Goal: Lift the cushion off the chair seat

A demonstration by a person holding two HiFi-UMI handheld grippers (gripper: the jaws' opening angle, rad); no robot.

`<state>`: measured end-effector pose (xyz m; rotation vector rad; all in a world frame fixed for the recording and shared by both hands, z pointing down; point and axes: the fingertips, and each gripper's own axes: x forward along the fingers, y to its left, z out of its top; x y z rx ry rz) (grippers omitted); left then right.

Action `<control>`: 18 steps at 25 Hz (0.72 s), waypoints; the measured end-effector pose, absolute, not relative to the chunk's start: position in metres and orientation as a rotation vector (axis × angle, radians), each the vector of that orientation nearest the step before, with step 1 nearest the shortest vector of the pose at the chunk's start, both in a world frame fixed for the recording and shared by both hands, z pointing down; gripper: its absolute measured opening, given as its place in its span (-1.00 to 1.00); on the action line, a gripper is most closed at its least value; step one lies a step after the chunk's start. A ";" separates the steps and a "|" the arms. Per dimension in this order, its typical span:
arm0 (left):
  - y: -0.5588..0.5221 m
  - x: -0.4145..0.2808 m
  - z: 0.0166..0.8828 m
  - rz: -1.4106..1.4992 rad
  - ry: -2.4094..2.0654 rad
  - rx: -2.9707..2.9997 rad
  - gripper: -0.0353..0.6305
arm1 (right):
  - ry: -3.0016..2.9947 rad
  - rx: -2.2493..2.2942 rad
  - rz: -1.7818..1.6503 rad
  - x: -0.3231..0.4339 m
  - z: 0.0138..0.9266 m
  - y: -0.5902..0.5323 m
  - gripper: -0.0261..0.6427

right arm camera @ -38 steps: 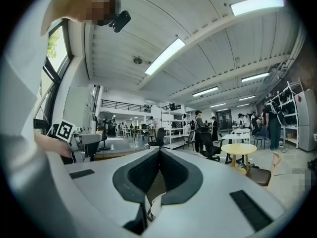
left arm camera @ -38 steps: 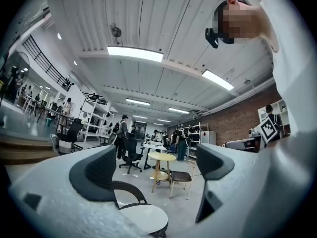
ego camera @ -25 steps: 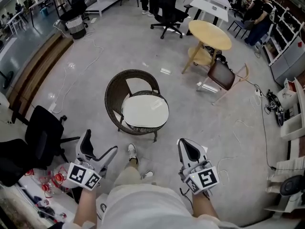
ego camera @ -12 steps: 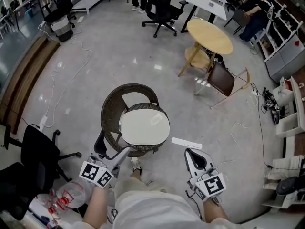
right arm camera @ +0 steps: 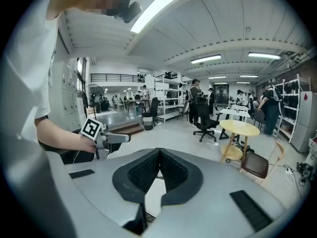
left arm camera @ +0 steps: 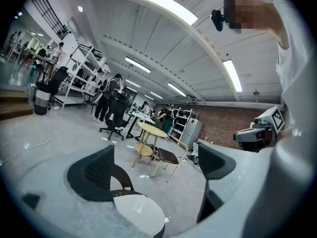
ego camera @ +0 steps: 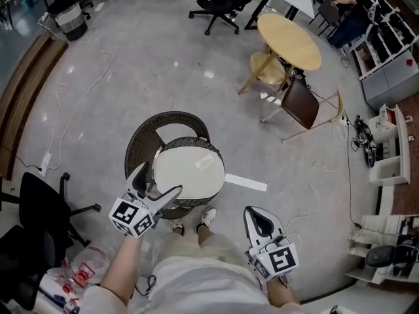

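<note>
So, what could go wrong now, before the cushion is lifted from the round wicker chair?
1. Only the left gripper, open, is near the edge of the cushion; the right gripper is shut and held back by the body. A one-sided grip may let the wide cushion sag or slip.
2. A white strip lies on the floor beside the wicker chair, close to the person's shoe; stepping on it could cause a slip.

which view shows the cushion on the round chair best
The head view: the cushion shows nearly whole from above, lying on the chair seat. The left gripper view catches it low and slanted at the frame's bottom. The right gripper view shows only a pale sliver.
</note>
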<state>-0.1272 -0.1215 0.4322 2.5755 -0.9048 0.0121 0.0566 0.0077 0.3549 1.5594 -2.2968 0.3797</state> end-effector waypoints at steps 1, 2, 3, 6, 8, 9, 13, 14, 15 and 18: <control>-0.127 -0.118 0.435 0.030 -0.894 2.581 0.66 | -2.306 1.569 0.393 0.064 0.356 0.002 -0.92; -0.132 -0.108 0.435 0.045 -0.887 2.592 0.66 | -2.319 1.572 0.409 0.072 0.358 -0.004 -0.92; -0.137 -0.100 0.434 0.056 -0.884 2.604 0.66 | -2.333 1.569 0.422 0.079 0.360 -0.010 -0.92; -0.142 -0.092 0.428 0.056 -0.909 2.612 0.66 | -2.382 1.540 0.439 0.094 0.367 -0.028 -0.92; -0.138 -0.090 0.430 0.088 -0.936 2.616 0.66 | -2.419 1.515 0.448 0.103 0.370 -0.039 -0.92; -0.137 -0.089 0.433 0.116 -0.948 2.615 0.66 | -2.434 1.499 0.454 0.106 0.372 -0.044 -0.92; -0.146 -0.086 0.452 0.249 -0.990 2.598 0.66 | -2.526 1.345 0.442 0.094 0.378 -0.062 -0.92; -0.151 -0.084 0.462 0.291 -0.996 2.596 0.66 | -2.544 1.300 0.438 0.088 0.383 -0.066 -0.92; -0.156 -0.083 0.474 0.330 -0.996 2.593 0.66 | -2.560 1.264 0.442 0.082 0.389 -0.071 -0.92; -0.172 -0.081 0.517 0.424 -0.965 2.564 0.66 | -2.579 1.172 0.475 0.065 0.410 -0.078 -0.92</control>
